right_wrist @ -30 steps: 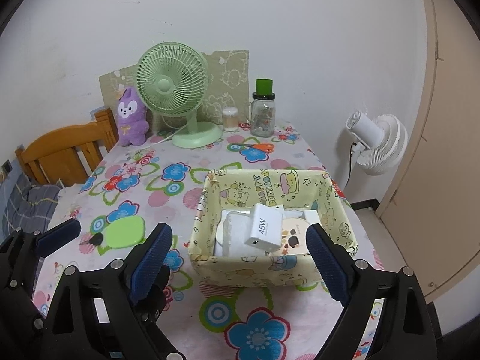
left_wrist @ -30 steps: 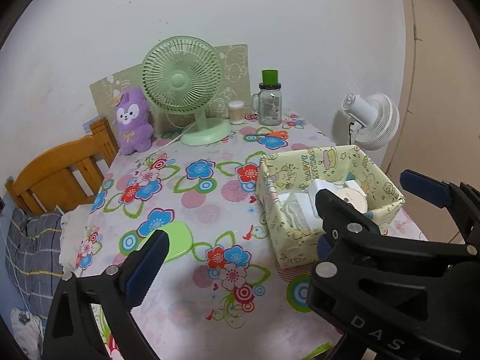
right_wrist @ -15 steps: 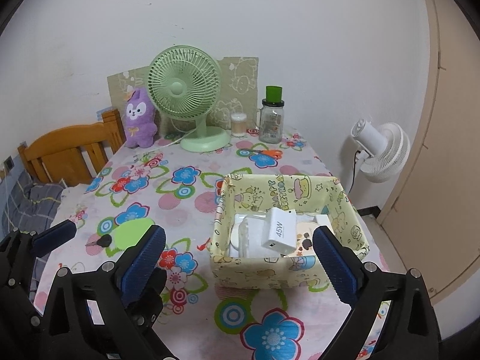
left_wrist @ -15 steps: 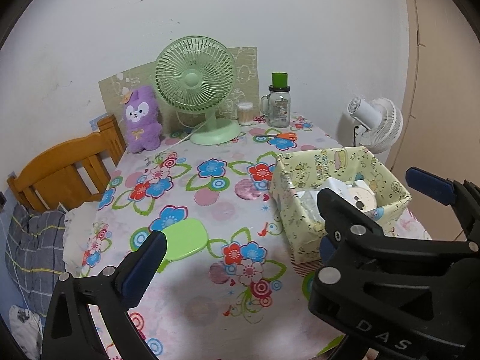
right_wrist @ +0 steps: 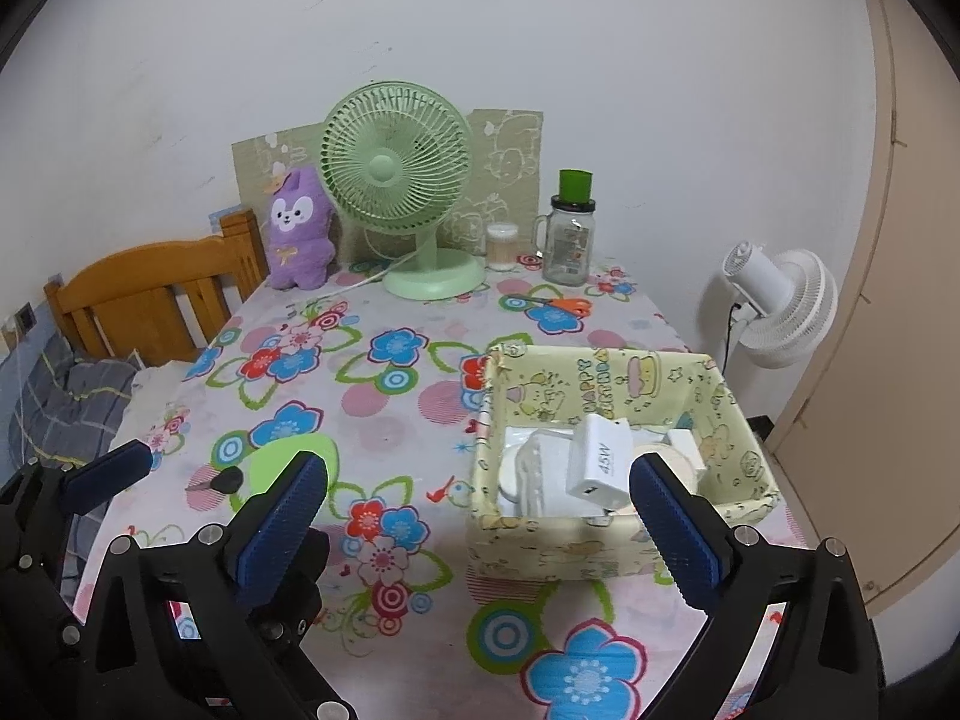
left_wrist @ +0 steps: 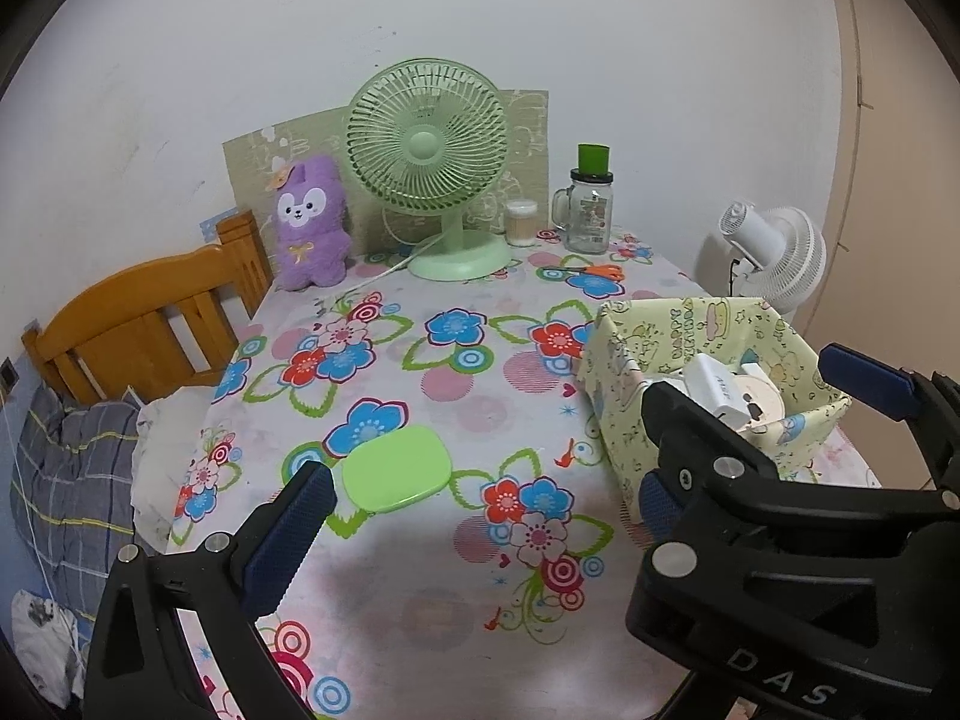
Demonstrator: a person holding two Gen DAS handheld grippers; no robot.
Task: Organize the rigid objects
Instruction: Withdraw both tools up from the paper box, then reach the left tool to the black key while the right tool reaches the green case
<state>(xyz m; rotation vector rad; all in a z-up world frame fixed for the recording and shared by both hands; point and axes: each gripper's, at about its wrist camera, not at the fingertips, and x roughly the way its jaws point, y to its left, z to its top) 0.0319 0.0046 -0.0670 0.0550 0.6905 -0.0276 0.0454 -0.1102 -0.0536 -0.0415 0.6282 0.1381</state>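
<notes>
A yellow cartoon-print box [right_wrist: 606, 546] stands on the floral tablecloth at the right and also shows in the left wrist view [left_wrist: 618, 396]. It holds a white 45W charger [right_wrist: 597, 465] and other white items. A flat green oval object [left_wrist: 396, 471] lies on the cloth left of the box, with a small dark key-like item [right_wrist: 225, 481] beside it. My left gripper [left_wrist: 474, 528] is open and empty, near the green oval. My right gripper [right_wrist: 477, 525] is open and empty, in front of the box.
A green desk fan [right_wrist: 399, 186], purple plush [right_wrist: 297, 228], glass jar with green lid [right_wrist: 567, 237], small cup [right_wrist: 501, 246] and orange scissors [right_wrist: 561, 304] are at the table's far end. A wooden bed frame [right_wrist: 150, 294] is left; a white fan [right_wrist: 780, 300] right.
Both grippers have drawn back and shifted left, so the table and box sit further right in view. Nothing on the table has moved. Both stay open.
</notes>
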